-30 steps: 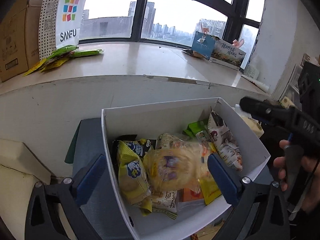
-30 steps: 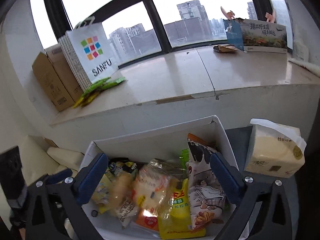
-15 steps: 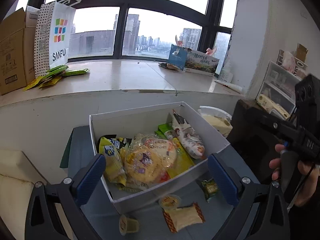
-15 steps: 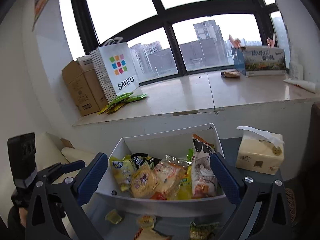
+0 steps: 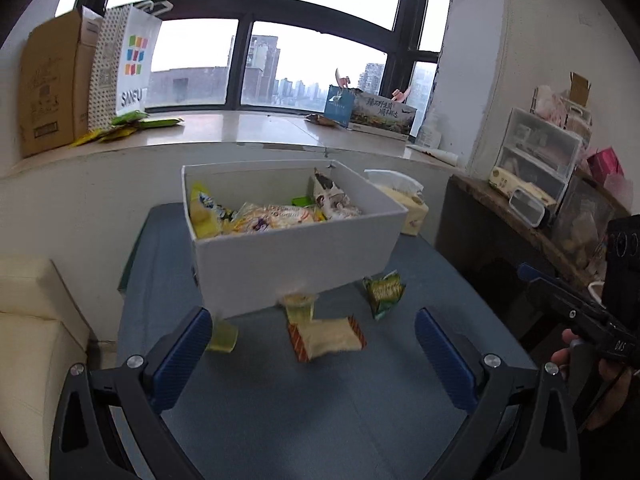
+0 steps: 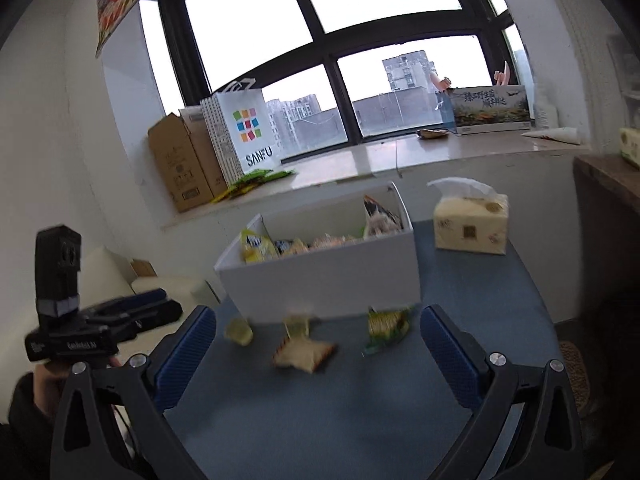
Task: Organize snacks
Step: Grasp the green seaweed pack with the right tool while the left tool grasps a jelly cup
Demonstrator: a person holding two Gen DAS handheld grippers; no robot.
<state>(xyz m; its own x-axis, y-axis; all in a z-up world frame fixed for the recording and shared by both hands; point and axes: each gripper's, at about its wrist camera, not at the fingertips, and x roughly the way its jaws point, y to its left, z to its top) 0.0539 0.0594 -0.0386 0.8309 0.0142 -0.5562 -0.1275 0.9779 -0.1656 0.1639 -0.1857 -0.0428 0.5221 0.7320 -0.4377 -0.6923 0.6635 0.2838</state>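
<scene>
- Left gripper [image 5: 312,356]: jaws spread wide, nothing between them, above the blue table [image 5: 304,412].
- Right gripper [image 6: 318,354]: also wide apart, empty; seen from the left cam it's at far right w/ a hand [image 5: 600,384] on its grip.
- Loose snacks on table just in front of the white box [image 5: 296,260]: orange-edged cracker pack [image 5: 326,338], green pack [image 5: 384,290], jelly cup [image 5: 299,306] touching box front, 2nd cup [image 5: 222,336] by the left finger.
- Box sits mid-table, full of snack bags, incl. a yellow bag [image 5: 202,212].
- Tissue pack [image 6: 471,220] beside box, to its right.
- Far: windowsill w/ SANFU bag [image 6: 246,134], cardboard carton [image 6: 182,164].
</scene>
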